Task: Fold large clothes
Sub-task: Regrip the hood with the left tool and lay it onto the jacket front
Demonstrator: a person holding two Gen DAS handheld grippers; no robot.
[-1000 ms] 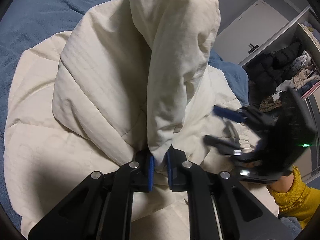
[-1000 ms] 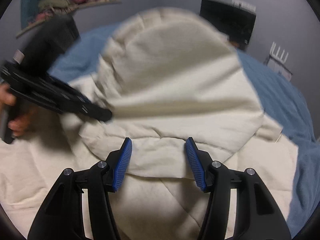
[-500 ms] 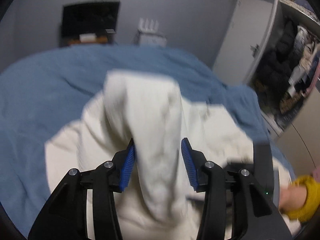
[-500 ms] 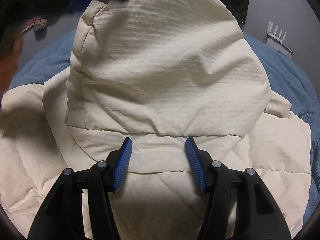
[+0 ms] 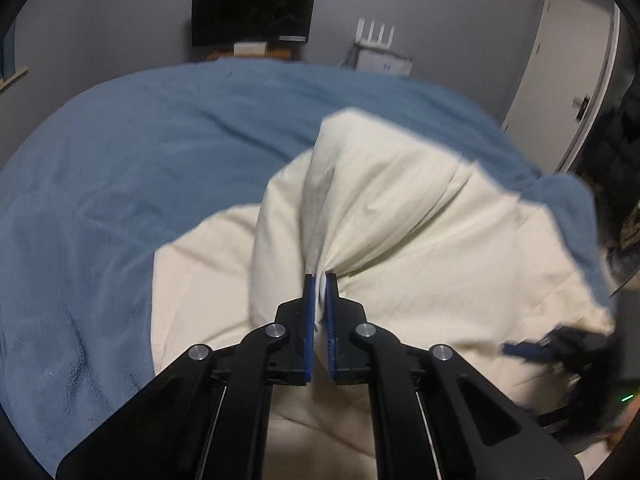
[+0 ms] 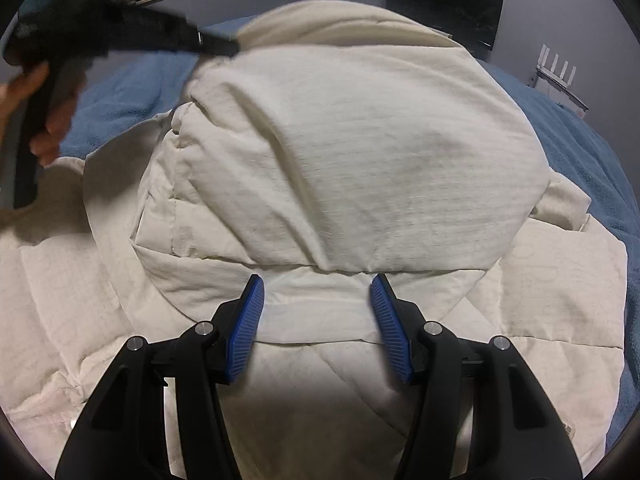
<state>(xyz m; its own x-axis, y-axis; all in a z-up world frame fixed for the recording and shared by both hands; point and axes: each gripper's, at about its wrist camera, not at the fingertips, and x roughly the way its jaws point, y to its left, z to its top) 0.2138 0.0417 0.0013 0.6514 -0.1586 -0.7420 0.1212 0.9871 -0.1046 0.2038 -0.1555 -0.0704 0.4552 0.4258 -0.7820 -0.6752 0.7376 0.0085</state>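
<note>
- A big cream padded garment (image 6: 360,152) lies on a bed with a blue blanket (image 5: 120,168); one part of the garment is lifted up from the rest, like a tent.
- The left gripper (image 5: 319,292) has its fingers nearly together, and a thin fold of the cream cloth is pinched between the blue pads. These fingers have just been closing, with the cloth between them.
- From this pinch the cloth goes up and away in tight wrinkles.
- In the right wrist view the left gripper (image 6: 218,46) is at the top left, blurred, and it holds the top edge of the raised part. A hand (image 6: 44,116) grips its handle.
- The right gripper (image 6: 316,292) has its fingers about half apart. A flat band of the garment lies between the blue pads, but I see space at each side, so the pads do not press on it.
- In the left wrist view the right gripper (image 5: 560,348) is low at the right side, blurred, near the edge of the garment.
- Behind the bed, at a grey wall, stand a dark screen (image 5: 252,12) and a white router (image 5: 380,46) with antennas.
</note>
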